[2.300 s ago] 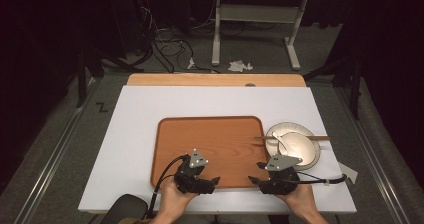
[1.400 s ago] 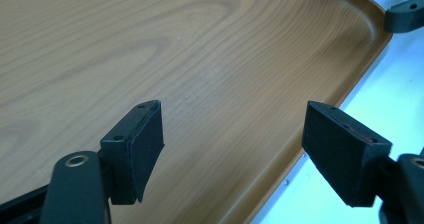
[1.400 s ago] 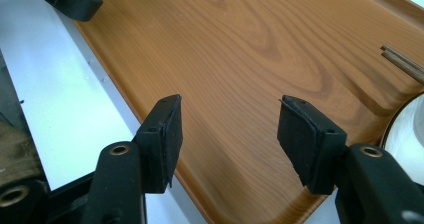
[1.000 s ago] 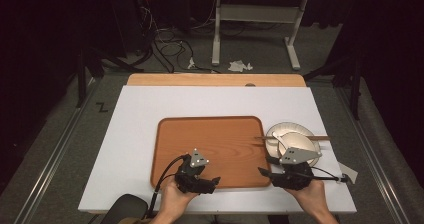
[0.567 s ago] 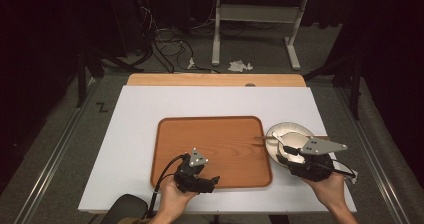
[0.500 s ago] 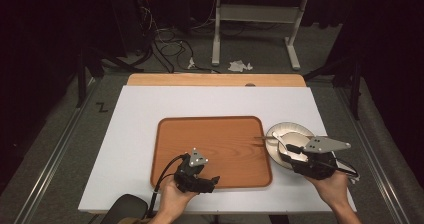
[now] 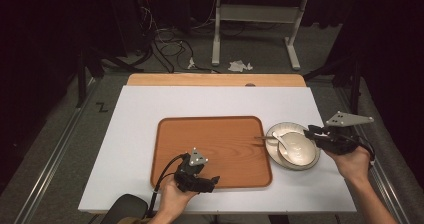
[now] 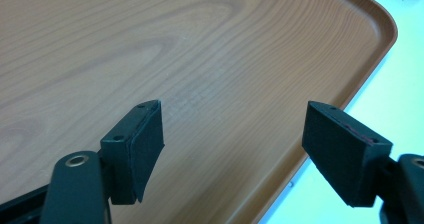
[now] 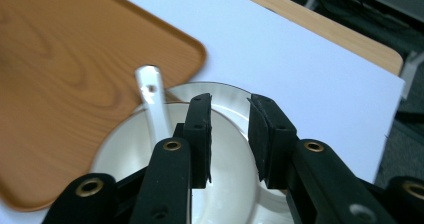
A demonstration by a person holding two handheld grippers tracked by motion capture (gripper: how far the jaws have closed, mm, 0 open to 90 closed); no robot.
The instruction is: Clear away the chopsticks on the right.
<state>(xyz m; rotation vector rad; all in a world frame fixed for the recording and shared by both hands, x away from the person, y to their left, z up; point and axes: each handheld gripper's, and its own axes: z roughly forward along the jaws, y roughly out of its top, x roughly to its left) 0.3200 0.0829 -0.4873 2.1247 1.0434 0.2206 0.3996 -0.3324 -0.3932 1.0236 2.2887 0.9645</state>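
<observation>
High view: the right gripper (image 7: 311, 132) sits at the right of the frame, over the rim of a white bowl (image 7: 296, 149) that rests on a plate (image 7: 272, 155) just right of the wooden tray (image 7: 210, 134). Its jaws have just been closing; in the right gripper view they stand narrowly apart with nothing pinched, above the bowl and spoon (image 9: 152, 106). The left gripper (image 8: 230, 149), at lower centre, holds its jaws spread wide over the tray.
</observation>
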